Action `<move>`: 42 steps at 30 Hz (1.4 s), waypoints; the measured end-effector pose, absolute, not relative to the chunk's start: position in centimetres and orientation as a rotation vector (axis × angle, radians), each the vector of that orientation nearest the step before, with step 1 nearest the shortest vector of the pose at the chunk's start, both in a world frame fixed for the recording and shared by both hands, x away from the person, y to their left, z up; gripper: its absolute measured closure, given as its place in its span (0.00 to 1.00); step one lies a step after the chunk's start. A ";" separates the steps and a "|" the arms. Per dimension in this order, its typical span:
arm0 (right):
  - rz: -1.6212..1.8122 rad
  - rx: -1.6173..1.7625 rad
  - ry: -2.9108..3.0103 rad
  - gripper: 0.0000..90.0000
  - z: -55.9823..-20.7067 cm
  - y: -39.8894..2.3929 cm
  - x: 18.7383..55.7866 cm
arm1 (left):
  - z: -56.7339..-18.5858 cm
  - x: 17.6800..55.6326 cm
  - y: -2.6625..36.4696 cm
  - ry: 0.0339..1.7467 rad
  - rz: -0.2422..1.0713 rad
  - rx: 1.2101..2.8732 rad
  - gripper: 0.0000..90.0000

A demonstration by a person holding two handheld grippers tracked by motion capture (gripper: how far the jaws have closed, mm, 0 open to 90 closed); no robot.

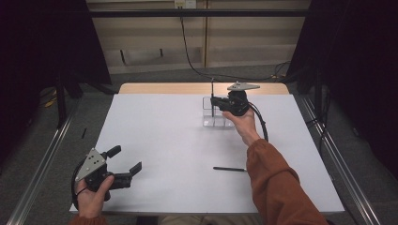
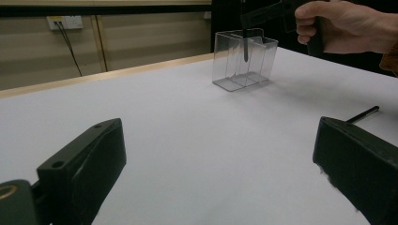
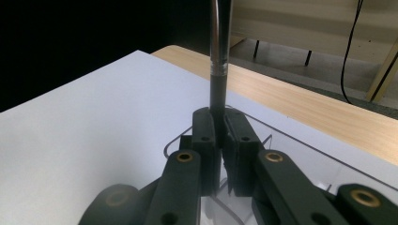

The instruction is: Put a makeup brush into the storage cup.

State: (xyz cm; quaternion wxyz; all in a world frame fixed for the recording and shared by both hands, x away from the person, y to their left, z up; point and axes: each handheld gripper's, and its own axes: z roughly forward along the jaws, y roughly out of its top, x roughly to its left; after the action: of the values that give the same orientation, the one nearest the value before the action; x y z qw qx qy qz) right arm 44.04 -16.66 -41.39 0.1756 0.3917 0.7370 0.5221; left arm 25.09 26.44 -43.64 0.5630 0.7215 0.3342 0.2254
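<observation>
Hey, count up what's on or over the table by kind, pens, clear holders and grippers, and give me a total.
Pens: 2, the held pen upright over the clear holder and the loose pen flat on the table
Clear holders: 1
Grippers: 2, left gripper and right gripper
Total: 5

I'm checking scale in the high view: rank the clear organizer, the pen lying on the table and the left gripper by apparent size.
1. left gripper, though nearness inflates it
2. clear organizer
3. pen lying on the table, thinnest
</observation>
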 end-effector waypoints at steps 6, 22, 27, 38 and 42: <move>1.482 1.129 2.075 0.82 -41.5 -16.9 43.9 | -43.7 25.1 26.4 0.786 0.537 1.705 0.03; 1.519 1.097 2.049 0.37 -41.0 -17.7 42.1 | -43.7 25.2 26.3 0.786 0.530 1.707 0.03; 1.553 1.075 2.015 0.29 -40.4 -18.1 41.2 | -43.7 25.3 26.3 0.794 0.531 1.713 0.03; 1.625 1.038 2.032 0.07 -40.5 -18.6 39.3 | -43.7 25.2 26.3 0.796 0.536 1.709 0.03; 1.645 1.042 2.019 0.08 -40.3 -18.9 38.6 | -43.7 25.2 26.5 0.803 0.539 1.708 0.03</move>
State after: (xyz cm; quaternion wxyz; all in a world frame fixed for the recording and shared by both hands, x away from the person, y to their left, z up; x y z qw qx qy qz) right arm 38.64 -18.88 -40.32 0.1676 0.3663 0.7096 0.5781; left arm 25.24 26.45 -43.68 0.5559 0.7233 0.3400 0.2284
